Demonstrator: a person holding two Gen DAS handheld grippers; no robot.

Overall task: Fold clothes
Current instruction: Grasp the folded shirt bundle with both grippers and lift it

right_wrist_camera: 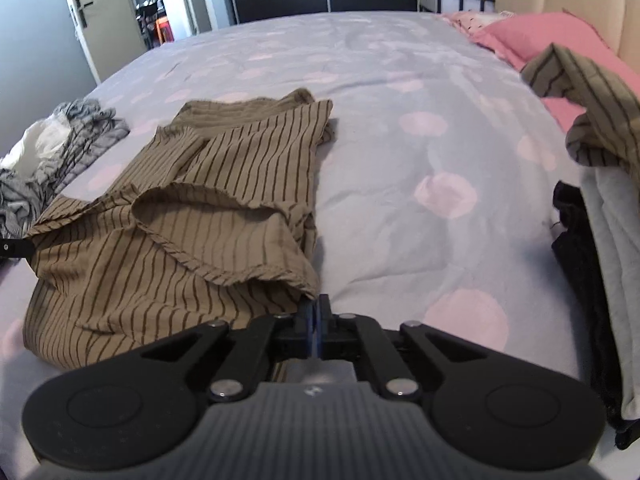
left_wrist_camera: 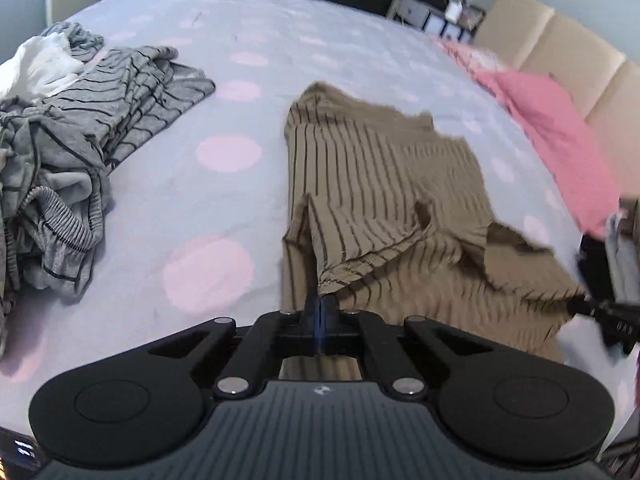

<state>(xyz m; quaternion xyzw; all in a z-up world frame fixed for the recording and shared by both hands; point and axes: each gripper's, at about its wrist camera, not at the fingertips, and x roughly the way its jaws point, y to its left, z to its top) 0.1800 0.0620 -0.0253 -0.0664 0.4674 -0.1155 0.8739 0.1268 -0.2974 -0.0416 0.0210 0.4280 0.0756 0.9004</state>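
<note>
Both grippers are clamped on the brown striped shirt (right_wrist_camera: 168, 216), which lies on the near half of the bed (right_wrist_camera: 400, 168): the left gripper (left_wrist_camera: 320, 304) has its jaws pinched shut on a hem edge, and the right gripper (right_wrist_camera: 314, 306) is closed on the near right corner. For a tidy fold, my call is to lift both corners together, keep the edge taut and level between them, then carry it across evenly so the stripes stay square. Count: two grippers, one shirt in hand, one loose heap of grey striped clothes (left_wrist_camera: 80, 128) on the left, one stack of folded clothes (right_wrist_camera: 600, 248) on the right, one pink pillow (left_wrist_camera: 552, 136).
</note>
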